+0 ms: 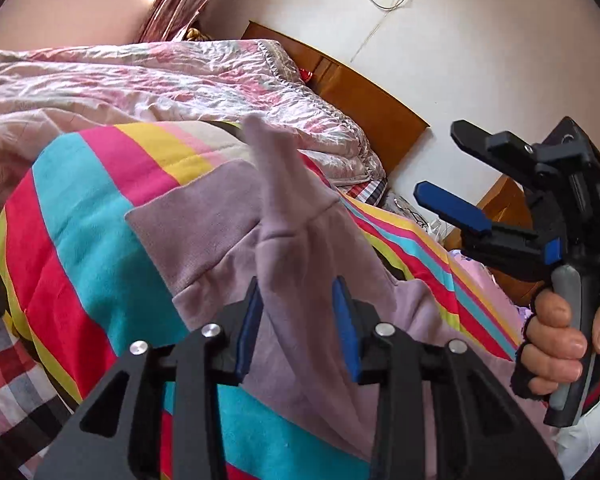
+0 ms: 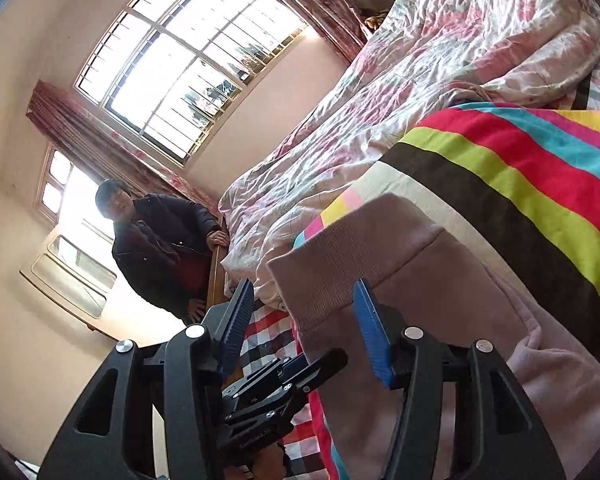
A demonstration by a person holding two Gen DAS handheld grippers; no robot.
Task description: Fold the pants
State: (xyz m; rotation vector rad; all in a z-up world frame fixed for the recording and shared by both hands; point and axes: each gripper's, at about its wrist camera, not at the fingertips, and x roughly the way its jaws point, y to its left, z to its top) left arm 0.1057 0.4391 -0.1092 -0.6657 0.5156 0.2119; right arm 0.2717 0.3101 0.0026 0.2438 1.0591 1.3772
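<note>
Two open grippers, left [image 1: 298, 320] and right [image 2: 304, 320], hover over mauve pants [image 1: 220, 240] on a striped blanket [image 1: 80, 208].

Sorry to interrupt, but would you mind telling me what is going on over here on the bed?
A person with a claw in each hand is folding a pair of mauve pants spread on a striped blanket over the bed. Both claws are open and neither grips the cloth. The left claw straddles a raised ridge of fabric, while the right claw hovers at the ribbed edge of the pants. A crumpled floral quilt lies behind, and an onlooker in a dark jacket stands by the window.
</note>
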